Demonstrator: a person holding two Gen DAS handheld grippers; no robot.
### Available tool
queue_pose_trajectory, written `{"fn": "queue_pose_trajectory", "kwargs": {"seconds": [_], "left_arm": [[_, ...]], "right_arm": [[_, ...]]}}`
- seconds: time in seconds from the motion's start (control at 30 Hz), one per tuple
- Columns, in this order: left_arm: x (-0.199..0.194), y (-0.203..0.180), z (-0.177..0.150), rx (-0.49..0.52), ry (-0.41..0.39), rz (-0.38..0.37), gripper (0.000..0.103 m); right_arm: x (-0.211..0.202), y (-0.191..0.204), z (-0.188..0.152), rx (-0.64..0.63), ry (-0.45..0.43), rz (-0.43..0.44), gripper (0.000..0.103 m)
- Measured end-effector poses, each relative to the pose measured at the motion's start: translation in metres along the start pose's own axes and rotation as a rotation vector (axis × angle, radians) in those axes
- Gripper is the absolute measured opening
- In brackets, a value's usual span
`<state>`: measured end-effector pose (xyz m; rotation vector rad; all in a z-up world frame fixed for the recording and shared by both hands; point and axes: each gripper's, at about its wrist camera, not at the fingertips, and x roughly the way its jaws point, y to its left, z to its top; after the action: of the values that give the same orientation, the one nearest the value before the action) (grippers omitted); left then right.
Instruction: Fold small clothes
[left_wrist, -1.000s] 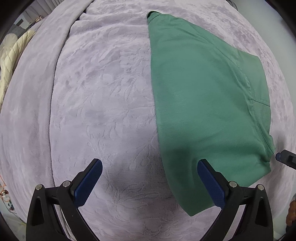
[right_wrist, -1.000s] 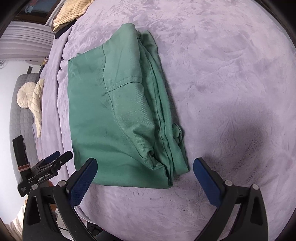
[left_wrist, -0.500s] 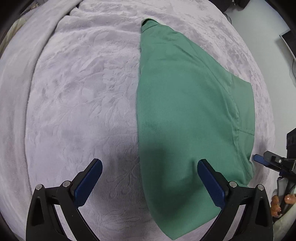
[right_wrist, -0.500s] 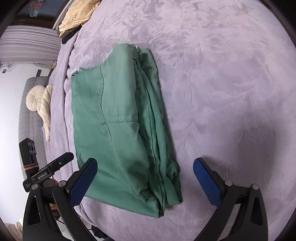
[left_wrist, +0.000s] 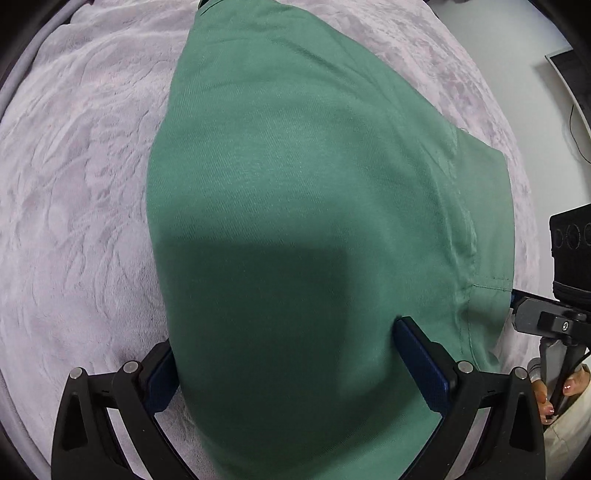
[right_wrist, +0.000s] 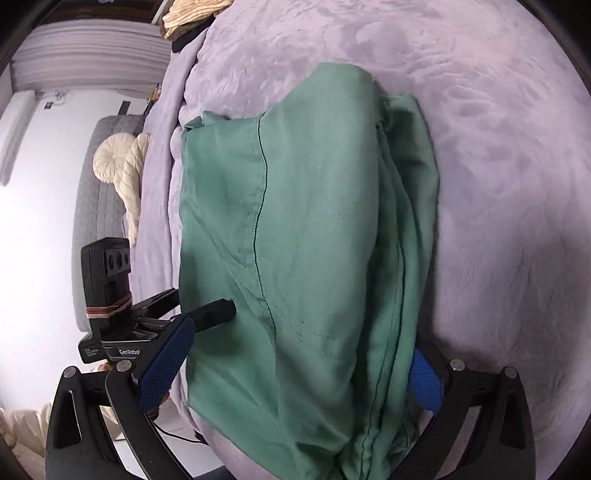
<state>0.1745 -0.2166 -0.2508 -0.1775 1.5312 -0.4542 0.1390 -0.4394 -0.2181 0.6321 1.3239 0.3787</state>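
From the left wrist view, the lavender bedspread (left_wrist: 74, 192) fills the left side, and the folded green garment (left_wrist: 295, 206) takes up the middle and most of the right. The left gripper (left_wrist: 291, 373) has its jaws spread wide with the near end of the cloth lying between them; the left pad is partly hidden under the fabric edge, the right pad (left_wrist: 421, 369) sits on top of it. At the far right, part of the other gripper and a hand (left_wrist: 554, 391) show.

The right wrist view gives what that one cannot: at left a cream cushion (right_wrist: 118, 162) on a grey quilted seat, then the left gripper's tip (right_wrist: 214, 314) touching the garment's (right_wrist: 314, 229) edge, then a dark stitched seam and the bunched layers on its right side (invisible from the other camera). The right gripper (right_wrist: 295, 373) is open too, its fingers straddling the cloth, which hangs over the bed edge.
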Motion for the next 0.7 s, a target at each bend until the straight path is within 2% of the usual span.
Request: {"fn": "queue_pose_trajectory", "kwargs": {"seconds": [0.1, 0.23, 0.33, 0.37, 0.4, 0.43, 0.5, 0.57, 0.7], "left_arm": [[0.009, 0.012, 0.002, -0.021, 0.018, -0.038, 0.103], [0.014, -0.002, 0.009, -0.008, 0.008, -0.015, 0.102], [0.006, -0.012, 0.009, -0.008, -0.018, 0.017, 0.088], [0.001, -0.013, 0.008, -0.015, -0.028, 0.017, 0.079], [-0.004, -0.013, 0.007, -0.022, -0.038, 0.014, 0.071], [-0.01, -0.012, 0.005, -0.028, -0.047, 0.005, 0.067], [-0.019, -0.012, 0.006, -0.032, -0.056, -0.014, 0.055], [-0.029, -0.015, 0.005, -0.024, -0.066, -0.03, 0.051], [-0.054, -0.022, -0.007, 0.007, -0.084, -0.042, 0.05]], "right_arm": [[0.011, -0.017, 0.003, 0.041, 0.026, 0.006, 0.103], [0.019, -0.024, 0.007, 0.084, 0.01, 0.044, 0.103], [0.022, -0.015, 0.009, 0.092, 0.012, 0.084, 0.102], [0.023, -0.012, 0.009, 0.093, 0.009, 0.102, 0.094], [0.023, -0.009, 0.008, 0.095, 0.011, 0.104, 0.075], [0.02, -0.011, 0.004, 0.091, 0.015, 0.092, 0.069], [0.014, -0.01, 0.001, 0.089, 0.016, 0.1, 0.033], [0.006, -0.008, -0.001, 0.098, 0.013, 0.167, 0.03], [-0.004, 0.019, -0.006, 0.062, 0.011, 0.206, 0.029]]}}
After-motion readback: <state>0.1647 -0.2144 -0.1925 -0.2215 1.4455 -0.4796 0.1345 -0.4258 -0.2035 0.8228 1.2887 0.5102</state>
